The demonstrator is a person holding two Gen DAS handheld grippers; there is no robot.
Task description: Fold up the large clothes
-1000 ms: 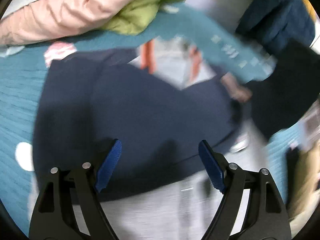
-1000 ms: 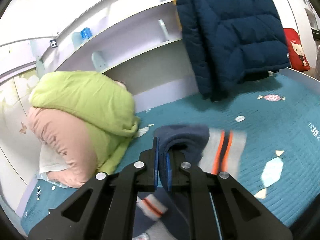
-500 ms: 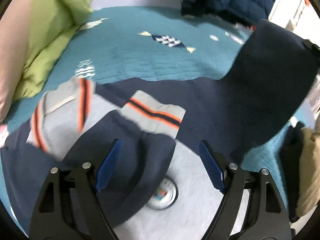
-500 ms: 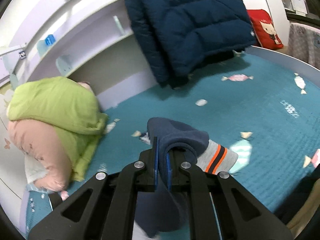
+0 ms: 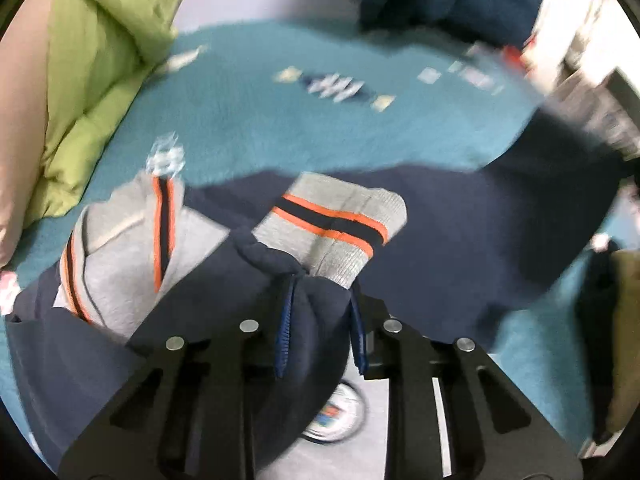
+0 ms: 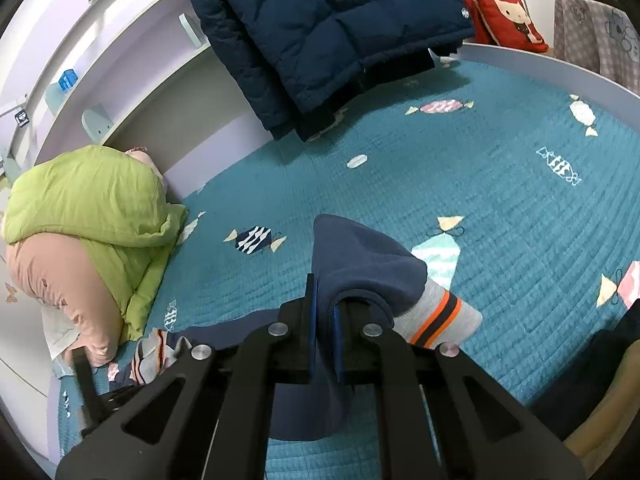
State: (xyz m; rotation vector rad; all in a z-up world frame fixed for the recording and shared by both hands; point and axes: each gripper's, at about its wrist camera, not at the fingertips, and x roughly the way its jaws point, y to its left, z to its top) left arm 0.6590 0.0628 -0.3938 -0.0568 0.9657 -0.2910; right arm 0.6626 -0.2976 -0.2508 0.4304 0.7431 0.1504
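A navy sweater (image 5: 460, 240) with grey, orange-striped trim lies spread on the teal bed cover (image 5: 320, 128). My left gripper (image 5: 322, 292) has its jaws closing on a bunched navy sleeve just behind the striped cuff (image 5: 332, 224), and the fabric fills the gap between the blue pads. A second striped grey edge (image 5: 120, 248) lies to the left. In the right wrist view my right gripper (image 6: 324, 300) is shut on the other navy sleeve (image 6: 360, 256), and its striped cuff (image 6: 440, 316) sticks out to the right, low over the bed.
A green and pink duvet (image 6: 88, 216) is piled at the left against the wall. A dark blue puffer jacket (image 6: 328, 28) hangs over the bed's far side, with a red cushion (image 6: 504, 8) beside it. Dark and tan clothes (image 6: 600, 400) sit at the right edge.
The left jaws went from wide apart over the sweater to closed on the sleeve by the cuff. The right gripper sank toward the bed with its sleeve still held.
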